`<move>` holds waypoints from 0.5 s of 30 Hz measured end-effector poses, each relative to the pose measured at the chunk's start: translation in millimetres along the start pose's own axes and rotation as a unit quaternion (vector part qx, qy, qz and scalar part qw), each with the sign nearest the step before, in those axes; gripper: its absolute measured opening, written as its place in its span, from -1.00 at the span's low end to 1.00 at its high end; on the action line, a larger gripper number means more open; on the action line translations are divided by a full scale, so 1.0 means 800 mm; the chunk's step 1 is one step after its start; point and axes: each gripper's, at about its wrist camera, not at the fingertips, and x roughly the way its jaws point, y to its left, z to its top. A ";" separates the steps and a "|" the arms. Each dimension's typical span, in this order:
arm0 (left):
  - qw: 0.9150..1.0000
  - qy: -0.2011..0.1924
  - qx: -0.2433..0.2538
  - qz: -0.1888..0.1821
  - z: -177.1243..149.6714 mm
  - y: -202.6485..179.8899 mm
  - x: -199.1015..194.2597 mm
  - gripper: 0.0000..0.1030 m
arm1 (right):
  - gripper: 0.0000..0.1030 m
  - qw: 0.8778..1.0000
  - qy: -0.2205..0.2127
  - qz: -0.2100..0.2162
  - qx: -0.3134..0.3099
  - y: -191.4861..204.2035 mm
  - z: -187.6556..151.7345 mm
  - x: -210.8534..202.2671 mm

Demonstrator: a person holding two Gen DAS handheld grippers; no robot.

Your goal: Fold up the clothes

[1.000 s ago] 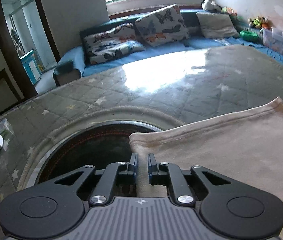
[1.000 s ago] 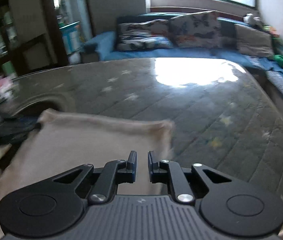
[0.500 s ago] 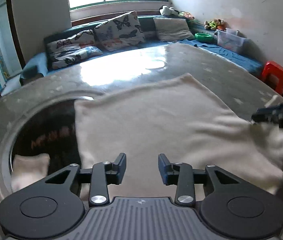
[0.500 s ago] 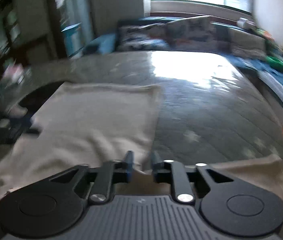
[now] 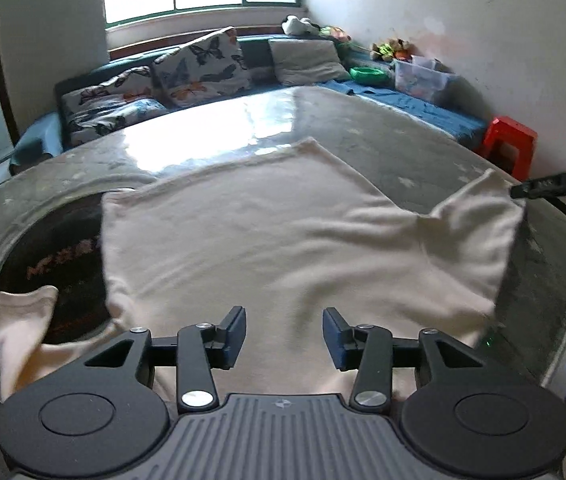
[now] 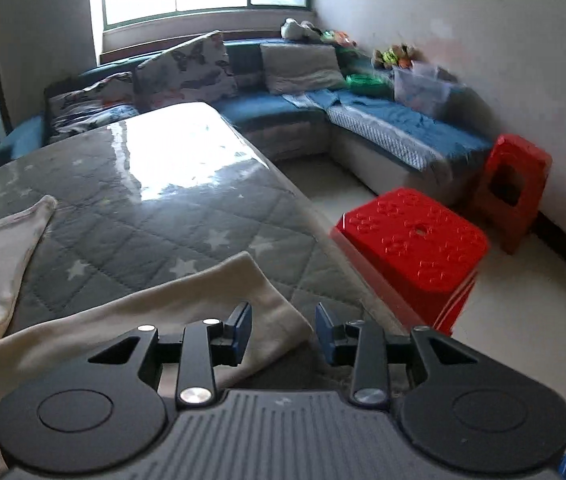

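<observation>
From my feed, the only lettering anywhere is on the dark round panel (image 5: pixel 63 264) set into the surface, just left of the cream garment (image 5: pixel 283 240) in the left wrist view. It carries a line of reddish characters, running slantwise up toward the garment's edge, but they are too blurred and small for me to make out a single letter. A small pale emblem sits on the ribbed grey body of each tool; I cannot read it as any brand. In the right wrist view I find nothing legible.
</observation>
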 end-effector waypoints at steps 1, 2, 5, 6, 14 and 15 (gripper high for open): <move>1.000 0.002 0.002 -0.002 -0.003 -0.003 0.001 -0.11 | -0.34 1.000 0.003 0.006 0.001 -0.001 -0.001 0.001; 1.000 0.004 0.003 -0.004 -0.006 -0.005 0.001 -0.10 | -0.42 1.000 0.004 0.009 0.002 -0.002 -0.003 0.002; 1.000 0.013 0.008 -0.008 -0.013 -0.011 0.004 -0.09 | -0.80 1.000 0.001 0.008 0.004 -0.003 -0.006 0.001; 1.000 0.015 0.009 -0.009 -0.015 -0.012 0.004 -0.09 | -0.84 1.000 -0.002 0.006 0.006 -0.003 -0.006 -0.001; 1.000 0.016 0.000 -0.018 -0.024 -0.003 0.004 -0.03 | -0.83 0.999 -0.015 -0.043 0.001 0.000 -0.011 -0.011; 1.000 0.014 -0.005 -0.017 -0.024 0.000 0.002 -0.03 | -0.74 0.999 -0.015 -0.047 -0.002 0.001 -0.012 -0.011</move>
